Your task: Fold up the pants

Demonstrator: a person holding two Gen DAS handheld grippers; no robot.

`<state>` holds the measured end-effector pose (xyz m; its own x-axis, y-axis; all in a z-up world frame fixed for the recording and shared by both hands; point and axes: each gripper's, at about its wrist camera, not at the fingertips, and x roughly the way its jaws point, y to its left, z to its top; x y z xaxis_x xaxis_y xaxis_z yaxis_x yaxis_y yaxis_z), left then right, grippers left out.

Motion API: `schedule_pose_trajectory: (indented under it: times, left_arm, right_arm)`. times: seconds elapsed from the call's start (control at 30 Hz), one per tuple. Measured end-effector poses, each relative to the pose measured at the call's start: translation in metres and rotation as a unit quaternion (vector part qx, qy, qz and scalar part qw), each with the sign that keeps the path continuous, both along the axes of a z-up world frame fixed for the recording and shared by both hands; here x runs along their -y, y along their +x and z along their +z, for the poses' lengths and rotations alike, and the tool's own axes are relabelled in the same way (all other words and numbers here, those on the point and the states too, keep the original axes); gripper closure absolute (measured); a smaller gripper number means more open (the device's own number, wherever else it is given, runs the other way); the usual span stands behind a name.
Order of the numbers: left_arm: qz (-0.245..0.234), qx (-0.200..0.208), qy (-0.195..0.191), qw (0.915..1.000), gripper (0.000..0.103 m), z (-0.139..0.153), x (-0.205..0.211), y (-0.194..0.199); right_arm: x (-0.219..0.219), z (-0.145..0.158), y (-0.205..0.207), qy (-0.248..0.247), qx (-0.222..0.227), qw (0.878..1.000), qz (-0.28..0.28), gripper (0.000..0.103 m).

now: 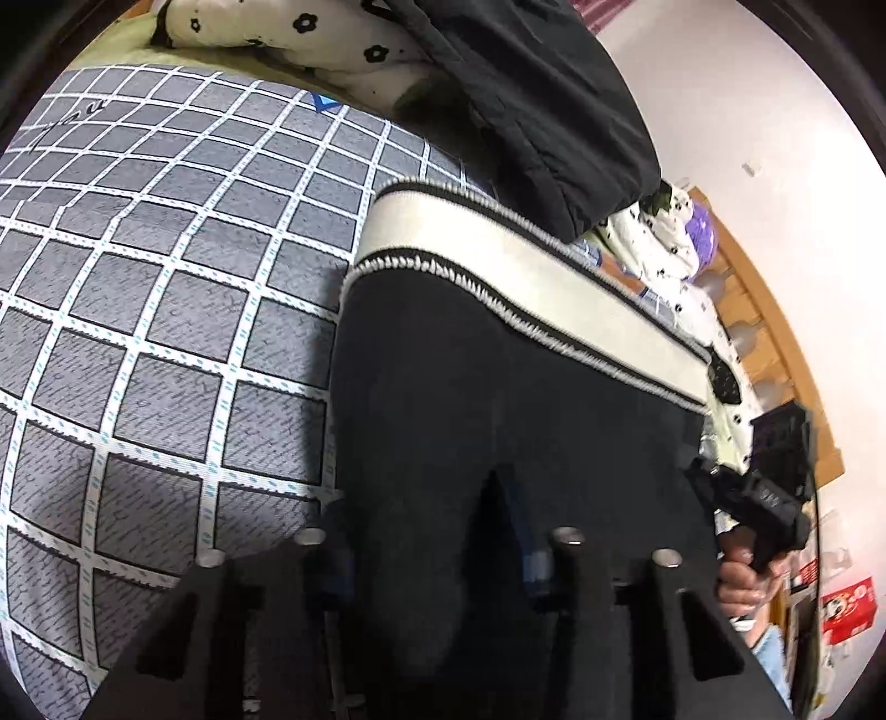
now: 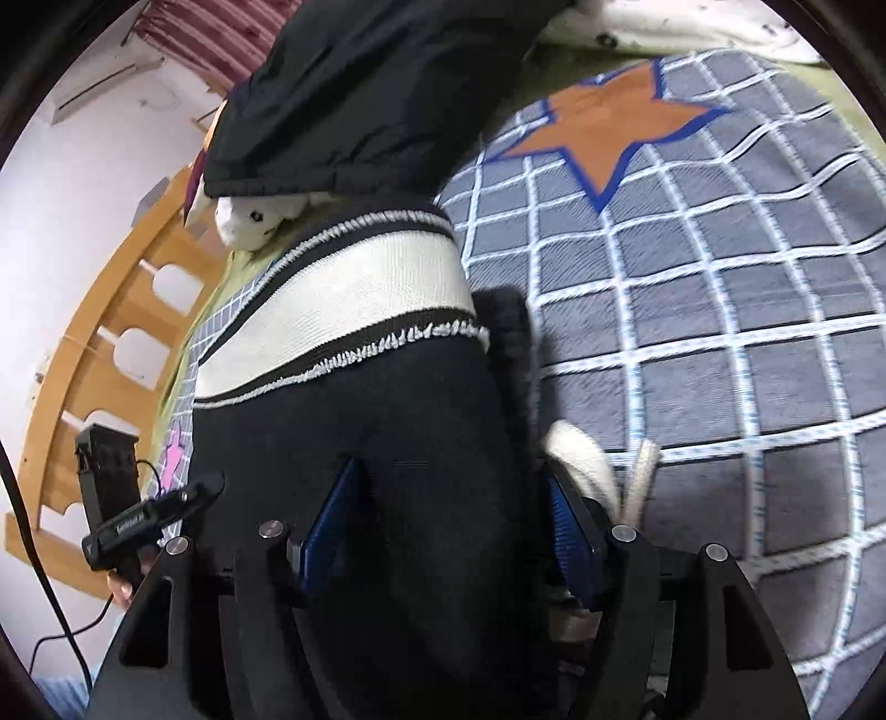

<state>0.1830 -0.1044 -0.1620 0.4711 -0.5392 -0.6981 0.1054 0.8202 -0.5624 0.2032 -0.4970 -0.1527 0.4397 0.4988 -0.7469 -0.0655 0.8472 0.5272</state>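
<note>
Black pants (image 1: 498,399) with a wide white waistband (image 1: 498,255) lie on a grey checked bedspread (image 1: 166,304). My left gripper (image 1: 426,531) has its fingers spread apart, with black cloth bulging between them. In the right wrist view the same pants (image 2: 387,421) and waistband (image 2: 360,299) fill the middle. My right gripper (image 2: 448,498) has its blue pads (image 2: 332,509) wide apart with the folded black cloth lying between them, and a white drawstring (image 2: 642,476) hangs by the right finger. Each gripper shows in the other's view at the edge.
A black jacket (image 1: 542,99) lies beyond the waistband. A flower-print white quilt (image 1: 310,39) is at the back. A wooden bed rail (image 2: 99,343) and pink wall run along one side. An orange star (image 2: 614,122) is printed on the bedspread.
</note>
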Motion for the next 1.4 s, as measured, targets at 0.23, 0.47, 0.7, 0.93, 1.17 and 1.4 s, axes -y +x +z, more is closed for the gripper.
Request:
schedule_pose_trajectory:
  times: [0.23,0.47,0.7,0.93,1.17,1.4]
  left_arm:
    - [-0.018,0.013,-0.029,0.9993,0.081,0.031,-0.014,0.004]
    - [-0.008,0.071,0.045,0.9964,0.082,0.083,-0.074,-0.006]
    - [0.023,0.07,0.16,0.9843,0.081,0.097,-0.165,-0.007]
    - [0.038,0.028,0.18,0.9826,0.059,0.021,-0.196,0.006]
    - [0.09,0.135,0.254,0.9535,0.042,0.061,-0.196,-0.012]
    - [0.033,0.173,0.249,0.9524,0.041,0.082,-0.16,0.037]
  right_arm:
    - [0.001,0.047,-0.04,0.074,0.077,0.994,-0.035,0.082]
    - [-0.088,0.087,-0.049,0.061,0.116,0.991,-0.012,0.083]
    - [-0.192,0.064,-0.013,0.107,0.098,0.989,0.025,0.083]
    - [-0.217,0.005,0.003,-0.025,0.084,0.996,0.007,0.075]
    - [-0.25,0.045,-0.018,-0.215,0.139,0.965,0.055,0.069]
    - [-0.28,0.079,0.007,-0.199,0.234,0.949,0.077,0.069]
